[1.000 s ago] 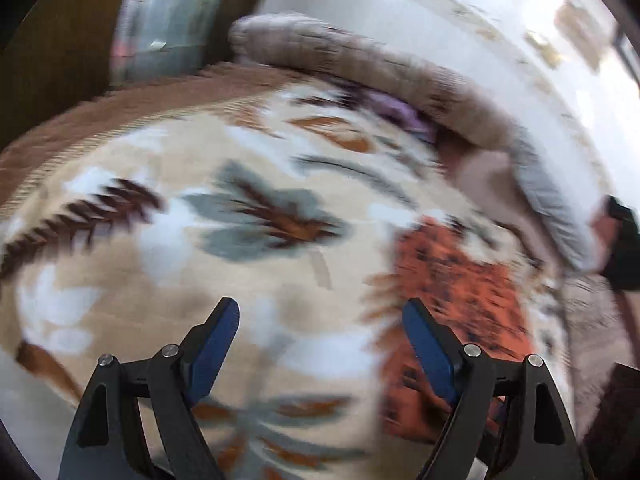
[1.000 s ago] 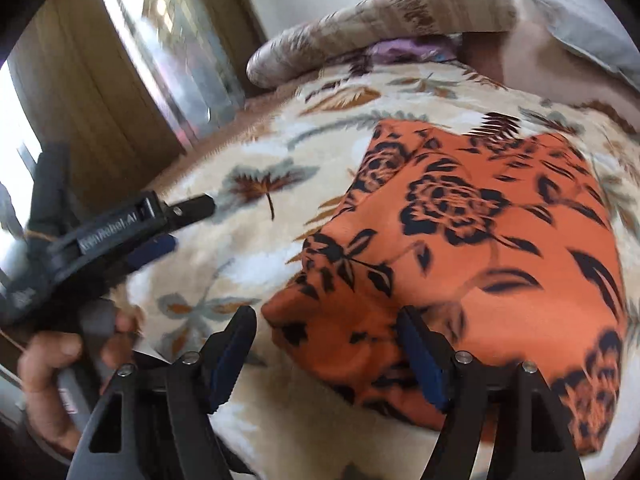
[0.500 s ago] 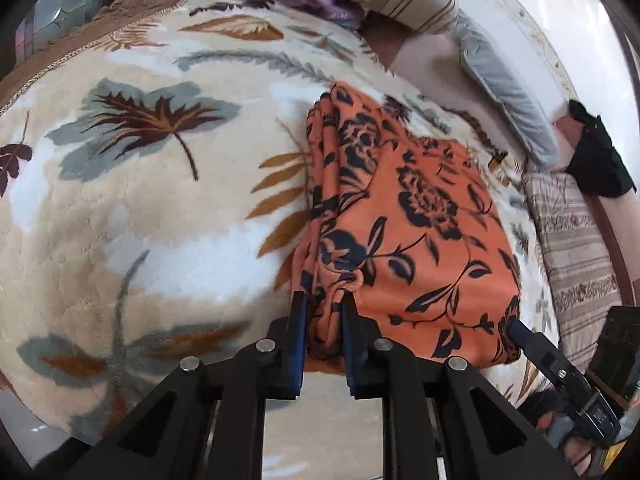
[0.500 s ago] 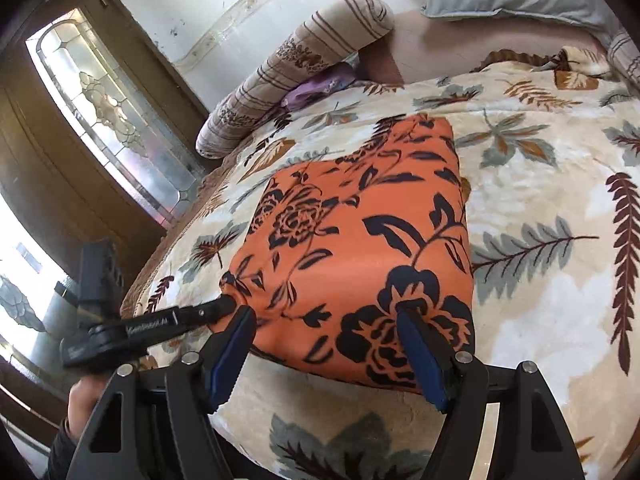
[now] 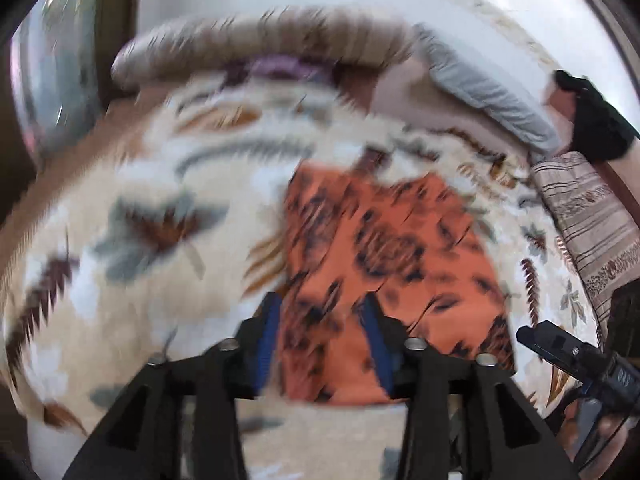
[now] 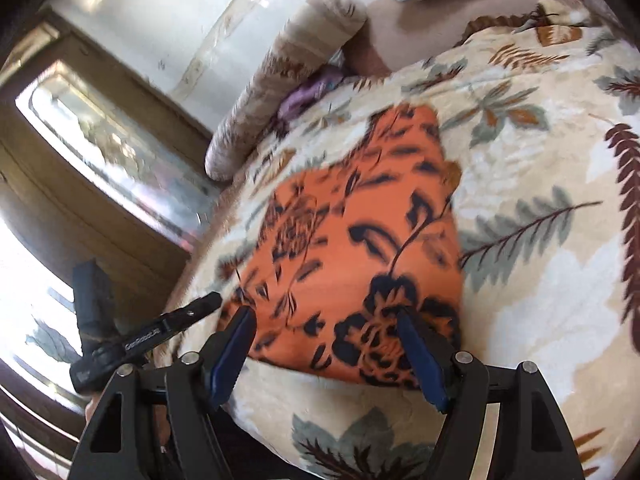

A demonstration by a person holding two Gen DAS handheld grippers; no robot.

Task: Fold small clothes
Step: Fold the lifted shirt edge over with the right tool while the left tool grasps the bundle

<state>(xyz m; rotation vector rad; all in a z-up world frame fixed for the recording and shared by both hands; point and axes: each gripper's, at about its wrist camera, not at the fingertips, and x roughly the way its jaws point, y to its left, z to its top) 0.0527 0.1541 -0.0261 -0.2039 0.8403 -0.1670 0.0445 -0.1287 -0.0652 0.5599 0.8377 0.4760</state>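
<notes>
An orange garment with black flowers (image 5: 392, 248) lies folded into a rough rectangle on the leaf-patterned blanket (image 5: 140, 240). My left gripper (image 5: 322, 312) hovers over its near left corner. Its jaws are opening, and the blue pads stand apart from the cloth, which lies flat behind them. The picture is blurred by motion. In the right wrist view the garment (image 6: 352, 240) fills the middle, and my right gripper (image 6: 324, 328) stands open above its near edge, holding nothing. The left gripper (image 6: 180, 316) shows at the garment's left corner, and the right gripper (image 5: 560, 348) at the lower right.
A striped bolster (image 5: 260, 40) and a purple cloth (image 5: 288, 70) lie at the far side of the bed. A grey pillow (image 5: 488, 92), a black item (image 5: 596, 120) and a striped cushion (image 5: 592, 220) lie to the right. A glass-panelled door (image 6: 100, 140) stands left.
Half a second ago my left gripper was shut on the garment's left edge; it has let go, opened and pulled back. The right gripper stayed open and rolled.
</notes>
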